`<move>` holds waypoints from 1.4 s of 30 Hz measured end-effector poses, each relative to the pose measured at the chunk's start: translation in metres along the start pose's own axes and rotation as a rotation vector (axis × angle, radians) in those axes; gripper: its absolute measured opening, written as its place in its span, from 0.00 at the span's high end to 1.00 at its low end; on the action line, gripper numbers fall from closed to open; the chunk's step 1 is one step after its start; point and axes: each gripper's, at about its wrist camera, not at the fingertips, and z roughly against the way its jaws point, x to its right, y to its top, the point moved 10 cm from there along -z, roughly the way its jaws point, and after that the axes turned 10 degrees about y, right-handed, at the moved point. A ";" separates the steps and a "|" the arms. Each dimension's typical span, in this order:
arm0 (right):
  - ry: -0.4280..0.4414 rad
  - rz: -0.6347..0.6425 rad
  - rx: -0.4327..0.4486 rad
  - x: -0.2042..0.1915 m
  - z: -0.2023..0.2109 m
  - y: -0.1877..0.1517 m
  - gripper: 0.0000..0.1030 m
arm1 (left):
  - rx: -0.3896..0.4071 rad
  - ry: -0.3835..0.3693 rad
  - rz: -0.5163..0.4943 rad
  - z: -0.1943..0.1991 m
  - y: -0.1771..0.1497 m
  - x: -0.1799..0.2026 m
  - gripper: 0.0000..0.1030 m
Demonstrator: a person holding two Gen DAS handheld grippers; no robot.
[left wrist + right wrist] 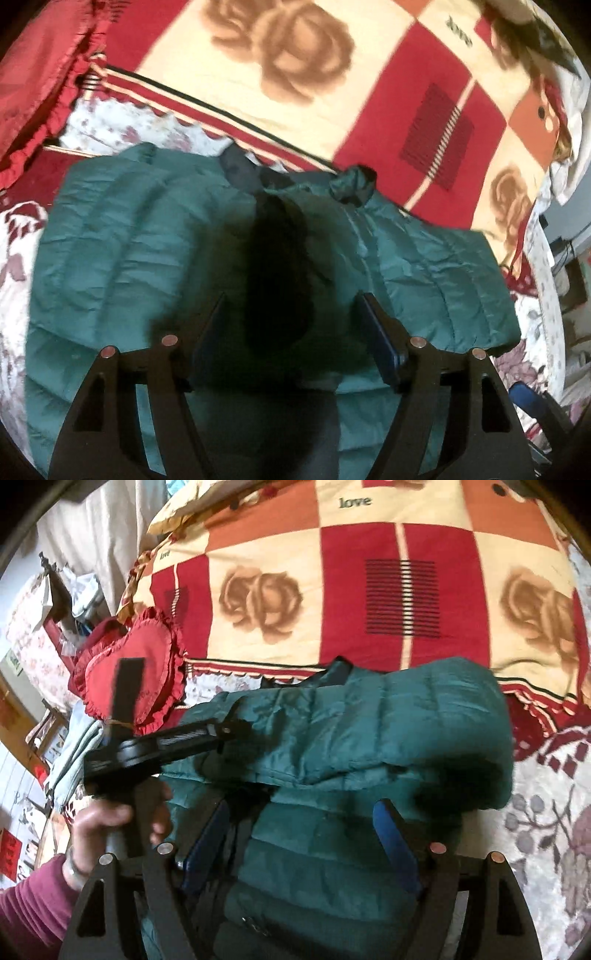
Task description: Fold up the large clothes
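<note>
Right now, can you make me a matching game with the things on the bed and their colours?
Things:
1. puffer jacket
2. heart-shaped pillow
3. rose on the blanket
4. sleeve on the person's arm

Colours:
A. brown
B. teal green
C. maroon
D. red

Pairs: 1-B, 2-D, 3-A, 4-C

L gripper (291, 317) jaws apart, R gripper (301, 825) jaws apart, both angled downward
</note>
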 end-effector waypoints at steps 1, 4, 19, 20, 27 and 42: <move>-0.003 -0.006 0.006 0.002 0.002 0.000 0.24 | 0.002 -0.012 -0.009 -0.001 0.000 0.004 0.34; -0.017 -0.014 0.027 0.006 0.007 0.003 0.24 | 0.042 -0.008 -0.018 0.010 0.005 0.003 0.82; -0.148 -0.151 0.131 0.046 0.003 0.053 0.41 | 0.190 0.152 0.084 0.062 0.039 -0.153 0.88; -0.157 -0.138 0.121 0.044 -0.005 0.056 0.42 | 0.181 0.159 0.092 0.057 0.036 -0.160 0.88; -0.204 -0.070 -0.046 0.045 -0.085 0.041 0.42 | 0.131 0.200 0.081 0.027 0.012 -0.167 0.88; -0.214 -0.025 -0.053 0.039 -0.076 0.026 0.42 | 0.218 0.279 0.078 0.064 0.018 -0.171 0.64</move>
